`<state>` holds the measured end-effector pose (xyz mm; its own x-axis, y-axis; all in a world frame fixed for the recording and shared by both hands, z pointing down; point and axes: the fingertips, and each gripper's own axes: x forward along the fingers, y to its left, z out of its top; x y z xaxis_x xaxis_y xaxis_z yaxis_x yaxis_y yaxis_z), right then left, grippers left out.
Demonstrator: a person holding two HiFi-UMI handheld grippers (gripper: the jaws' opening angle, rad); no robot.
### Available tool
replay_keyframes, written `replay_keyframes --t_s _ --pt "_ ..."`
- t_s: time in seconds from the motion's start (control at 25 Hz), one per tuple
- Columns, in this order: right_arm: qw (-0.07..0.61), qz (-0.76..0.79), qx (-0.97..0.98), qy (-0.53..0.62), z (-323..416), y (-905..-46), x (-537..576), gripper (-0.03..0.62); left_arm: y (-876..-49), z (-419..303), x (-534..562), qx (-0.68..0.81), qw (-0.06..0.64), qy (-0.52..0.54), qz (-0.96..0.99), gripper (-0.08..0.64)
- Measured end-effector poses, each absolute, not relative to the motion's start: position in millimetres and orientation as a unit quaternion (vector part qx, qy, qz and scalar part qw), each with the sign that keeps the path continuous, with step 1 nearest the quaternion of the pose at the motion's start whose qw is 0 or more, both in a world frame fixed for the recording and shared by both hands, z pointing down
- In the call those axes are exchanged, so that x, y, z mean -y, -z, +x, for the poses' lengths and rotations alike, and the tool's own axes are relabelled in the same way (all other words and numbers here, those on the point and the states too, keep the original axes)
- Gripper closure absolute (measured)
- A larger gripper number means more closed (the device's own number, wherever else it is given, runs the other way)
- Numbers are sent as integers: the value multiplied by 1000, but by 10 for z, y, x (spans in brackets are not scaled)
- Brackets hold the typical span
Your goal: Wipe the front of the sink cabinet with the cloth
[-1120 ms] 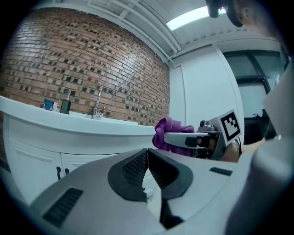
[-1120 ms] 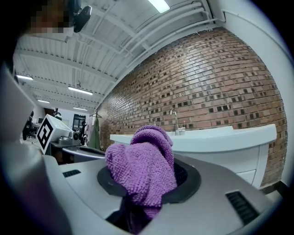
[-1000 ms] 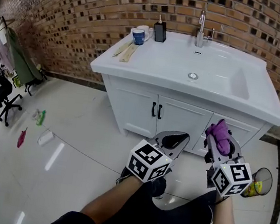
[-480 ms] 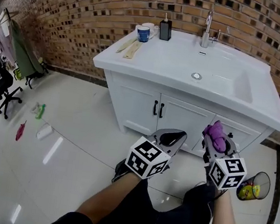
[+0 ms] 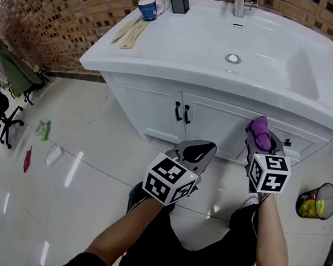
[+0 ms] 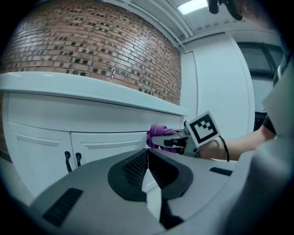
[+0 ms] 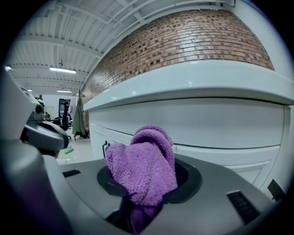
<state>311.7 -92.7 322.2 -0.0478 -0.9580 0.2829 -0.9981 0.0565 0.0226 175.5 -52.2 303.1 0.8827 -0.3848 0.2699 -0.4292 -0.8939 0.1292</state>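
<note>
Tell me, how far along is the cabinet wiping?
Done: the right gripper grips the purple cloth. In hand: the cloth sits close to the cabinet front; contact is unclear. Left: all the wiping itself. The left gripper is shut, empty.

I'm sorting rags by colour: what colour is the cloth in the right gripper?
Purple. The cloth shows best in the right gripper view.

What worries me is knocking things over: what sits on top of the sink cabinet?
A blue mug, white cup, black dispenser, two wooden utensils and the faucet. The counter behind the dispenser is hidden.
</note>
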Motion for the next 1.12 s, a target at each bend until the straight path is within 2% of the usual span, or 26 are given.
replay_keyframes --t_s 0.44,1.12 --pt "131 730 660 -122 3359 -3472 1218 462 -3233 1678 794 215 123 -116 962 555" --pt "147 684 704 -119 2464 -3490 1698 462 -3271 1069 1024 259 144 -104 949 555"
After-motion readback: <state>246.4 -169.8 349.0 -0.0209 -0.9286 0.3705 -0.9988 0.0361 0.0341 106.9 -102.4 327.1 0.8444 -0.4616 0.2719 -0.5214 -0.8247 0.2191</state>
